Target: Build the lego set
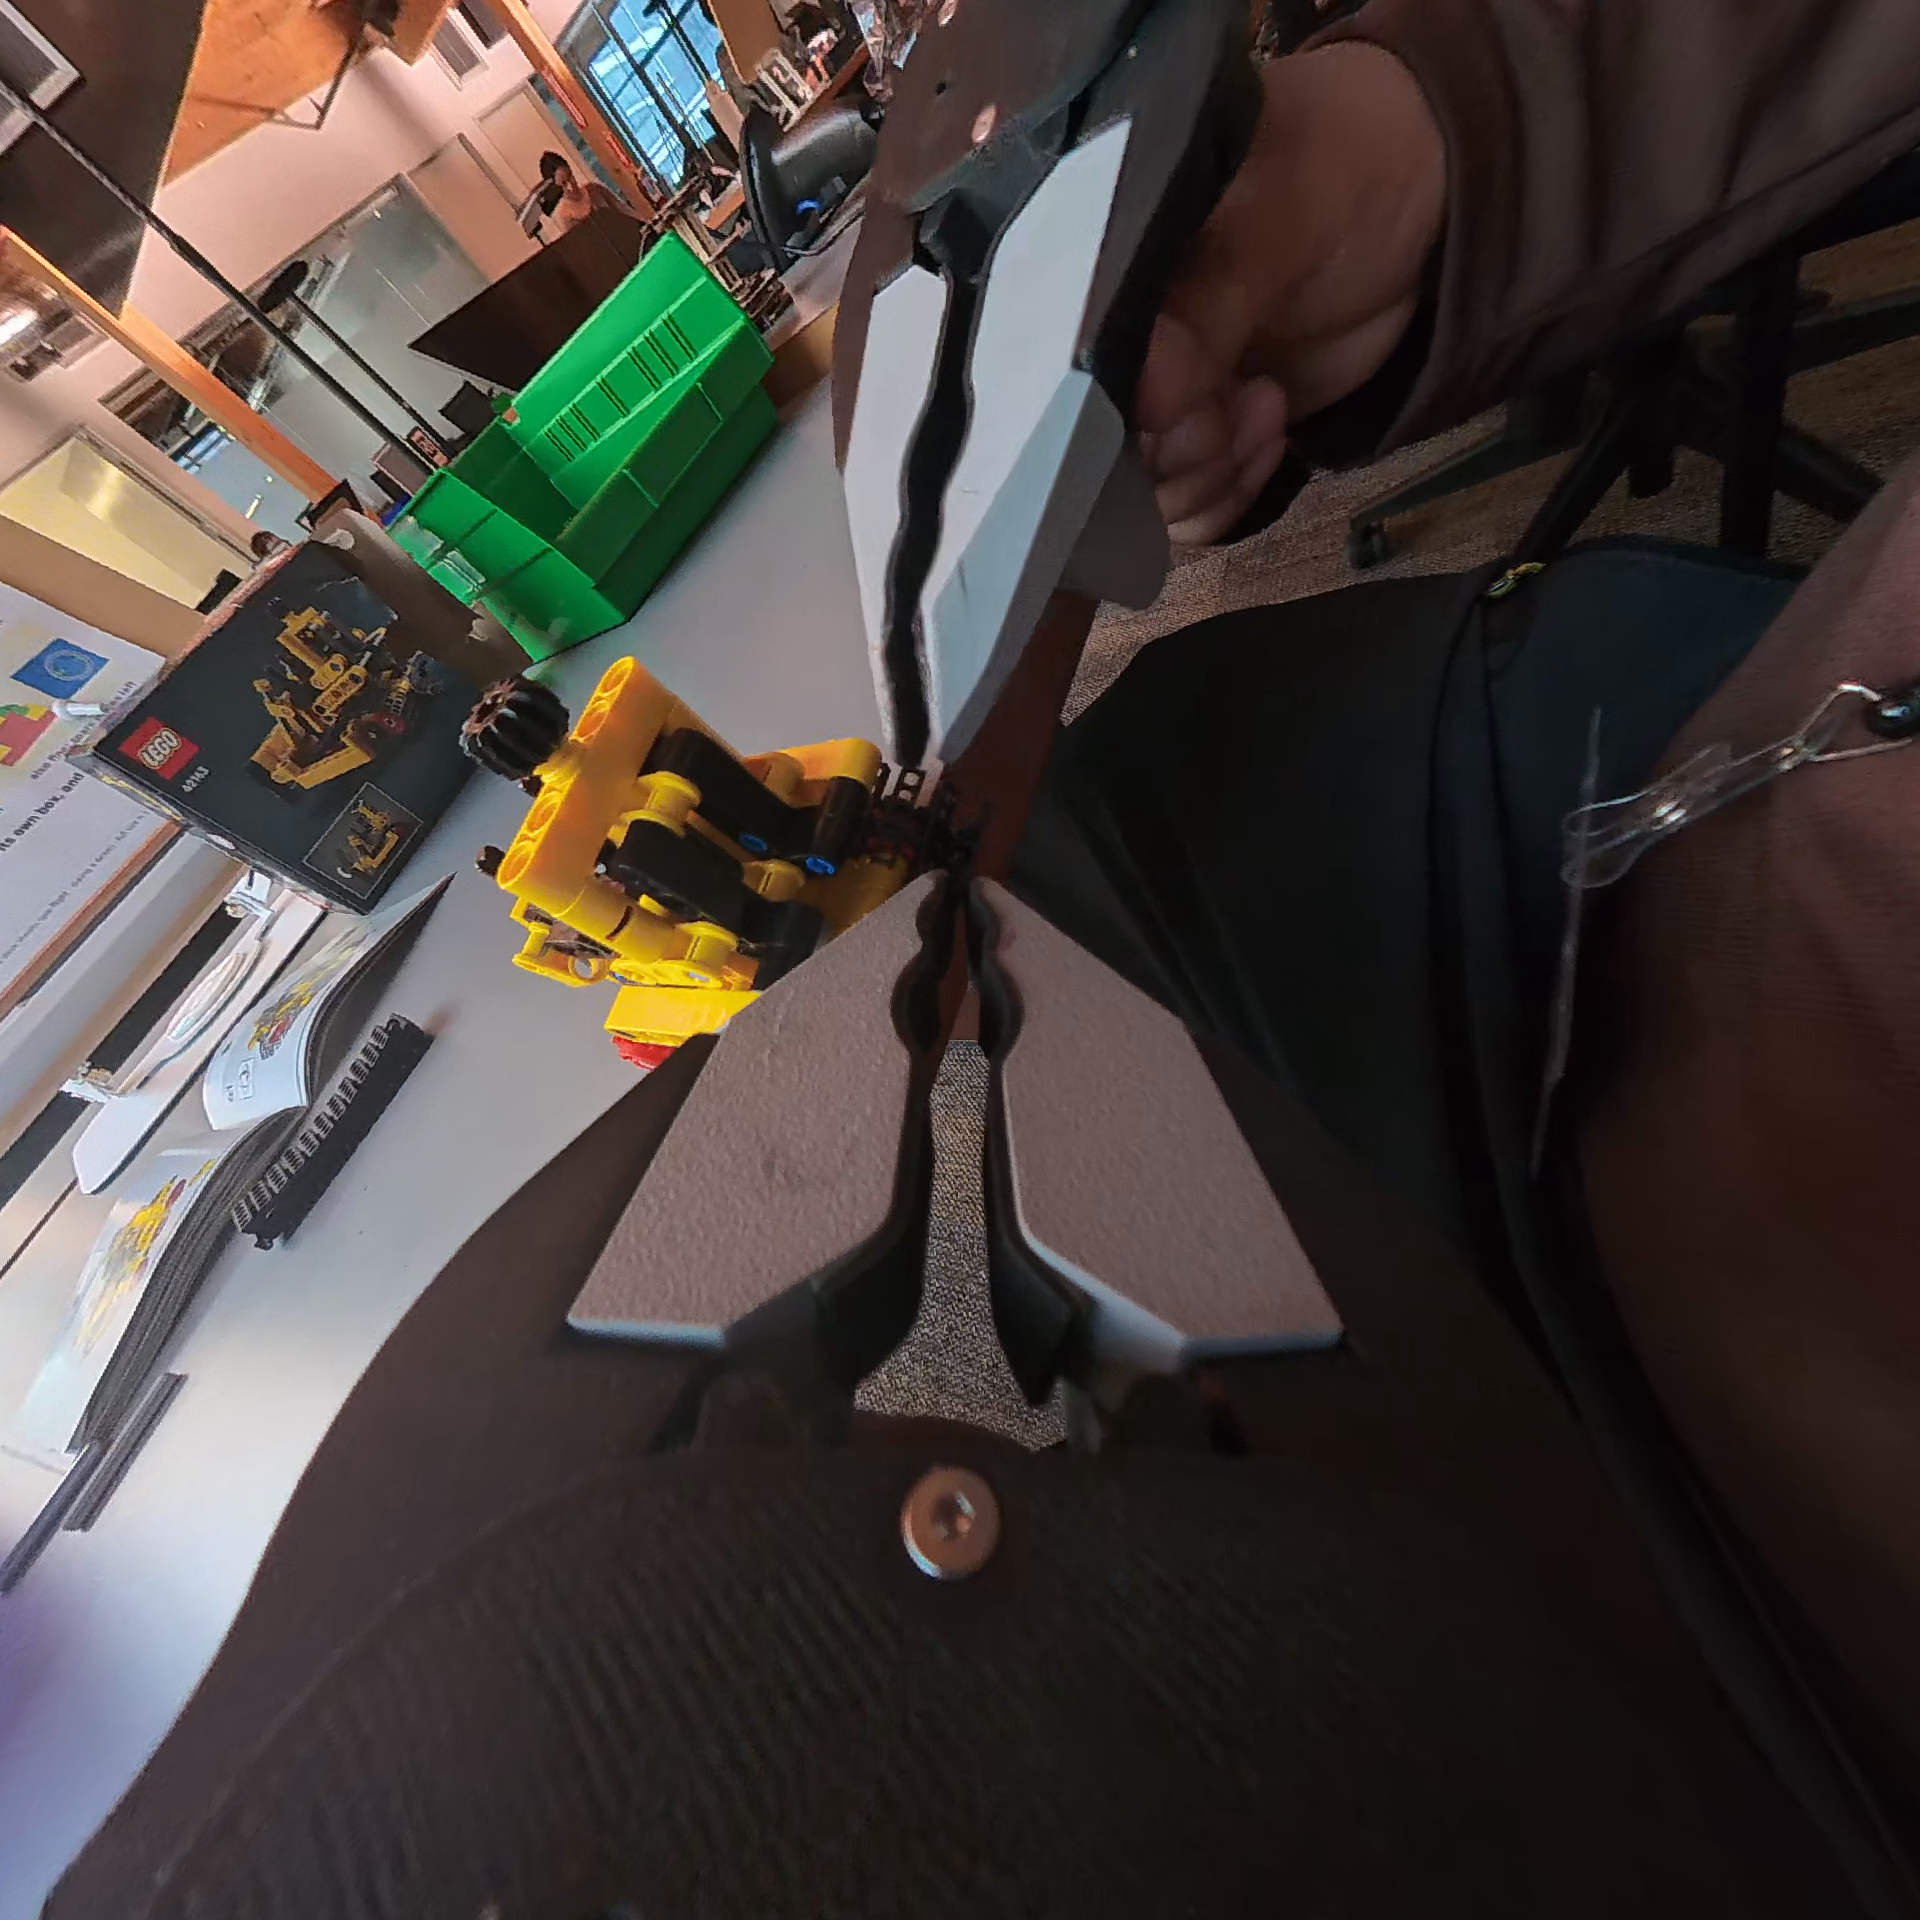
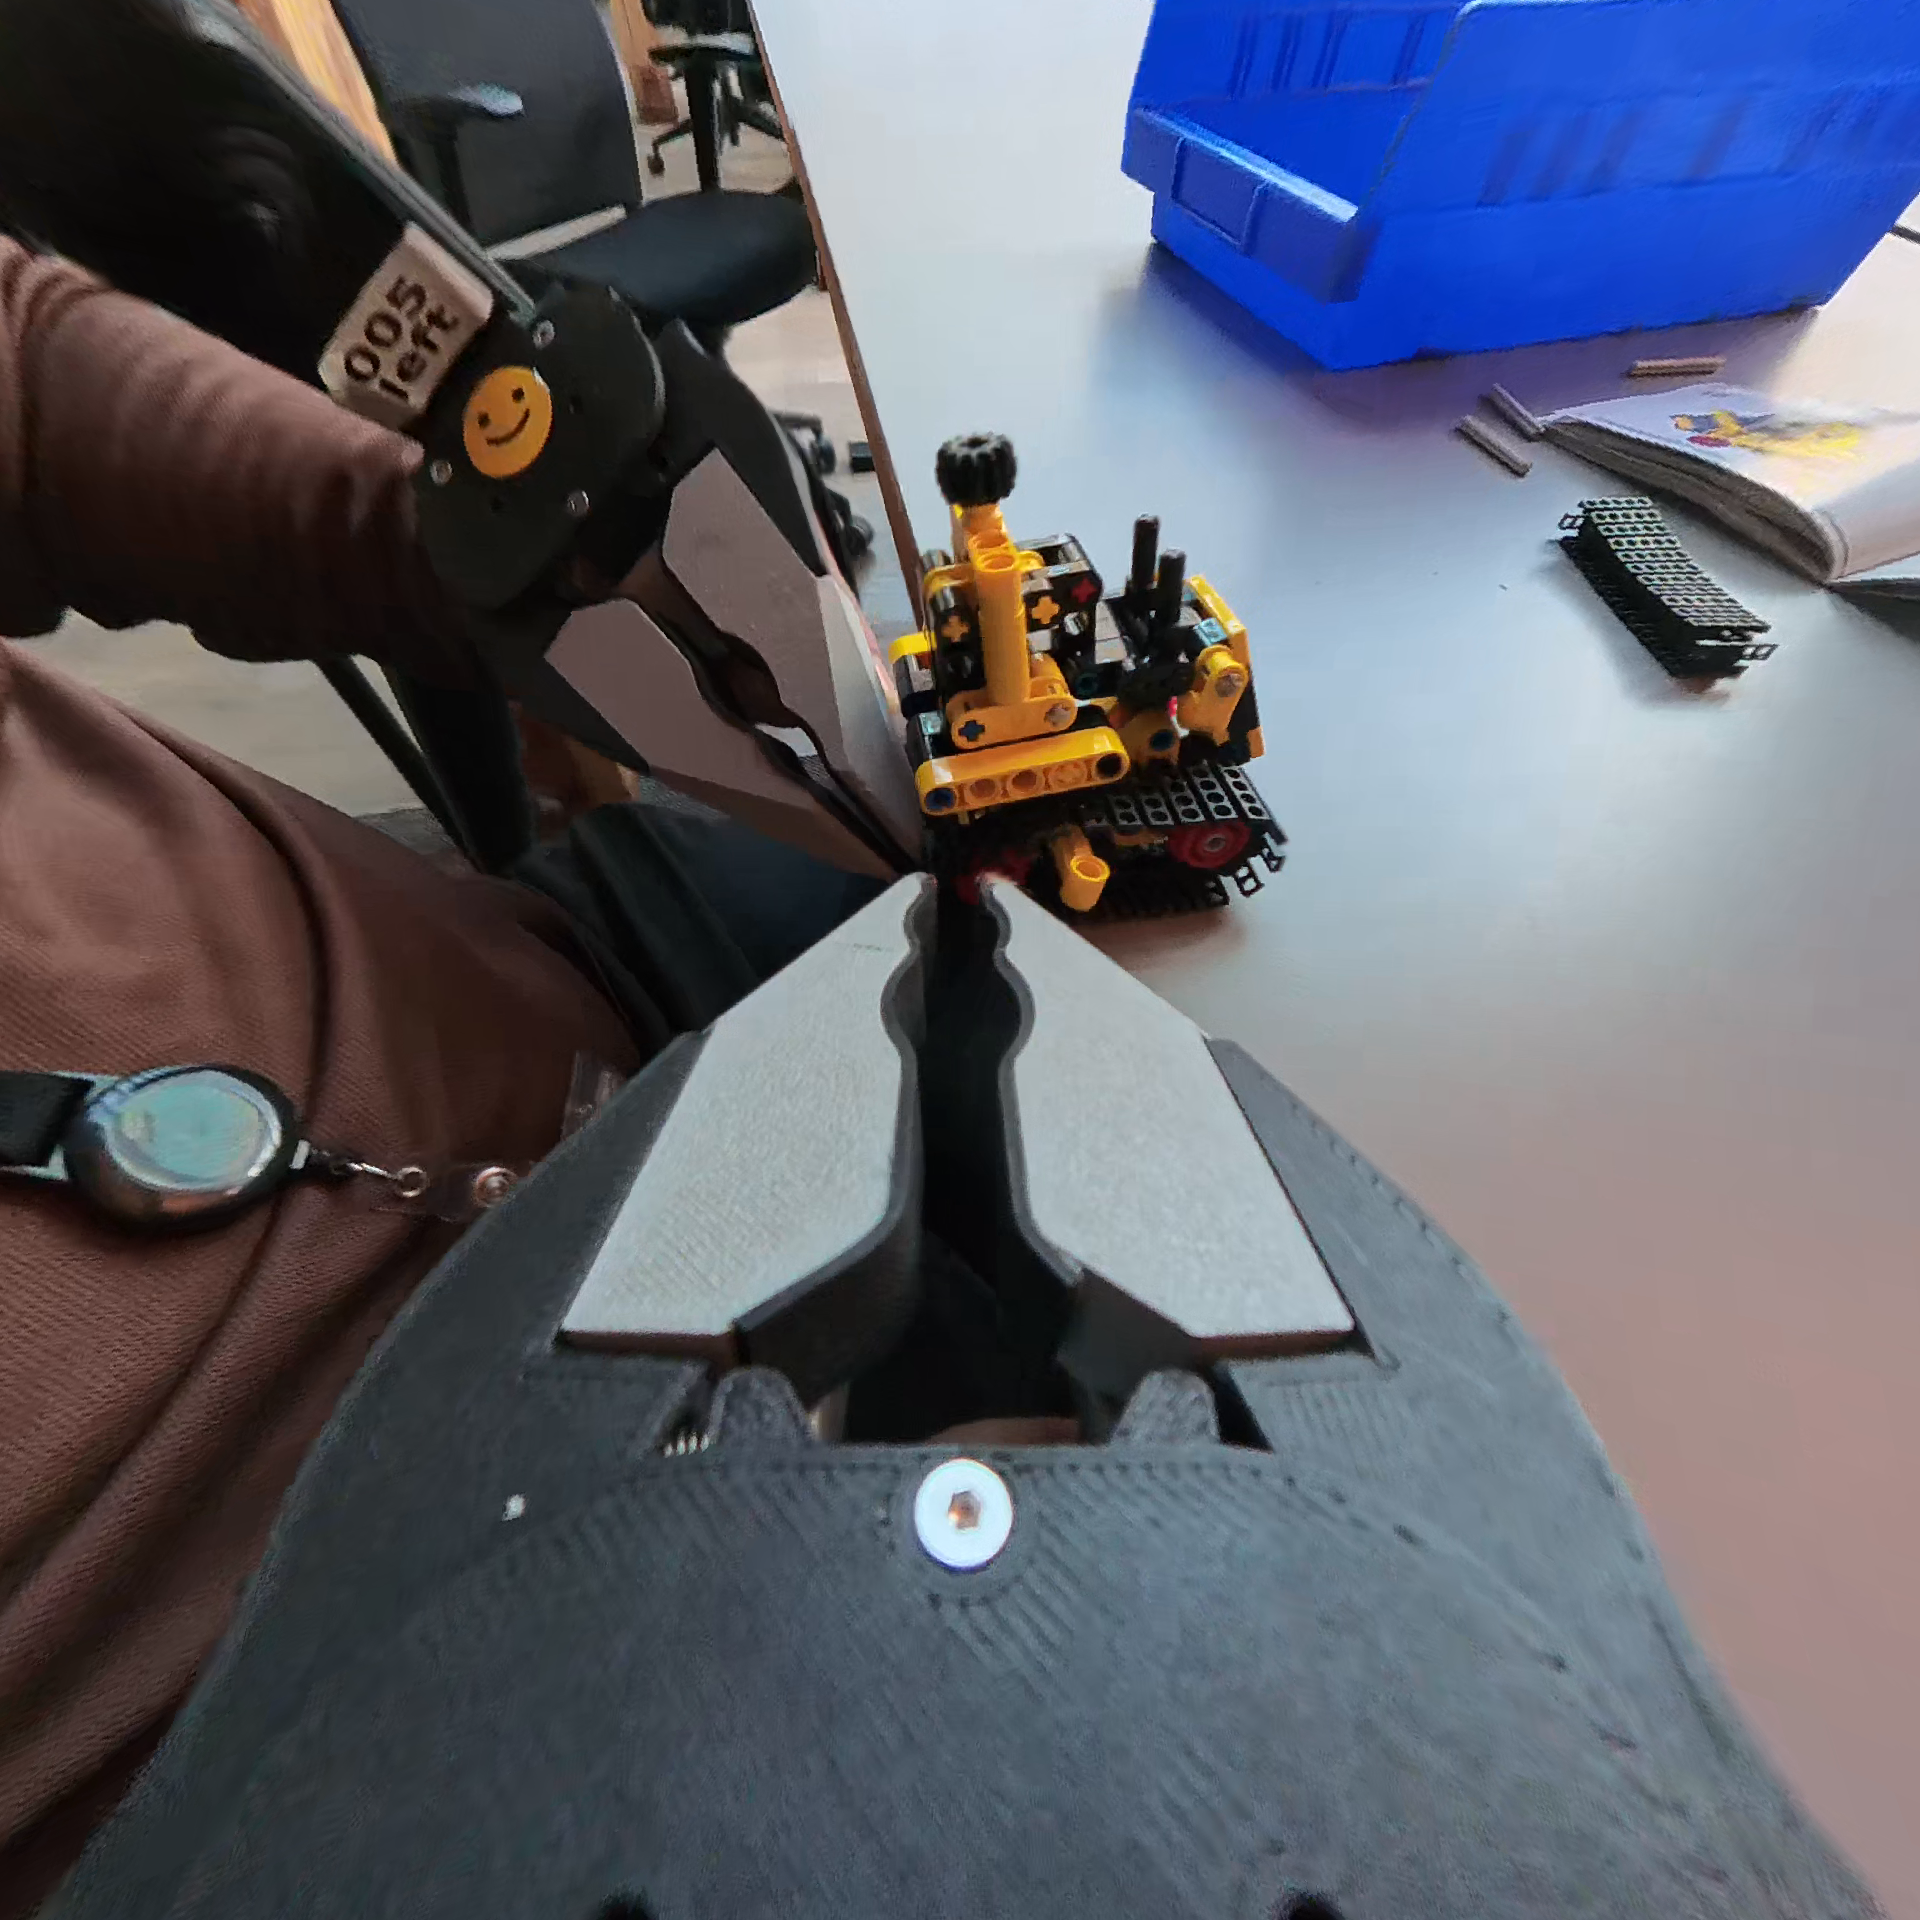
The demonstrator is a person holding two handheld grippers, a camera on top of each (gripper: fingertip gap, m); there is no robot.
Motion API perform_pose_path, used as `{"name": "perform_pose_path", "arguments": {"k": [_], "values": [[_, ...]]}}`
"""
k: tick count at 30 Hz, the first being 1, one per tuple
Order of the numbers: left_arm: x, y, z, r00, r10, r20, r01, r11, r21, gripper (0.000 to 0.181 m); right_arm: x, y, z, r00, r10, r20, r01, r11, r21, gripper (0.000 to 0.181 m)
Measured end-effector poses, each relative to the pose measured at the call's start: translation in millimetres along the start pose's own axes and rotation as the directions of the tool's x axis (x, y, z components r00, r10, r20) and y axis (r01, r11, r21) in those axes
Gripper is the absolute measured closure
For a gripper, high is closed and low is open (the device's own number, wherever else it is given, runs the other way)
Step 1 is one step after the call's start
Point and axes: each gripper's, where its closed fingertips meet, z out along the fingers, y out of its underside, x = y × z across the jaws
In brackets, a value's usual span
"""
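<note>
Lego model (image 2: 1081,707) at table (image 2: 1455,1039) edge, both grippers' tips meeting at its near corner; loose track (image 2: 1662,592), booklet (image 2: 1766,468), bin (image 2: 1507,177) farther right.

My right gripper (image 2: 961,891) has its tips closed on the near end of the black track (image 2: 1174,831) under the yellow lego bulldozer (image 2: 1081,675), which sits at the edge of the grey table (image 2: 1455,1039). My left gripper (image 2: 914,847) meets the same corner from the left. A loose track strip (image 2: 1662,592) lies near an open booklet (image 2: 1766,468), a blue bin (image 2: 1507,166) behind.
</note>
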Motion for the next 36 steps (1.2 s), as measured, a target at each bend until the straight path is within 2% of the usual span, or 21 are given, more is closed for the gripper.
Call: {"name": "perform_pose_path", "arguments": {"k": [8,13,29,36], "values": [[0.1,0.0,-0.2,1.0,0.001,0.0,-0.001,1.0,0.0,0.181,-0.4,0.6,4.5,0.953,0.289,0.09,-0.289,0.957,-0.009,0.176],[0.0,-0.1,-0.3,1.0,0.001,0.0,-0.001,1.0,0.0,0.181,0.3,0.1,4.7,0.909,0.394,0.135,-0.396,0.918,-0.006,0.179],[-0.4,-0.8,-0.7,1.0,0.003,0.003,-0.003,1.0,0.002,0.181,1.3,-2.5,7.2,0.841,0.51,0.18,-0.519,0.855,0.006,0.181],[0.5,-0.1,-0.8,1.0,0.0,-0.003,0.0,1.0,-0.001,0.181,-0.1,-0.1,7.4,0.86,0.48,0.175,-0.487,0.873,-0.005,0.181]]}}
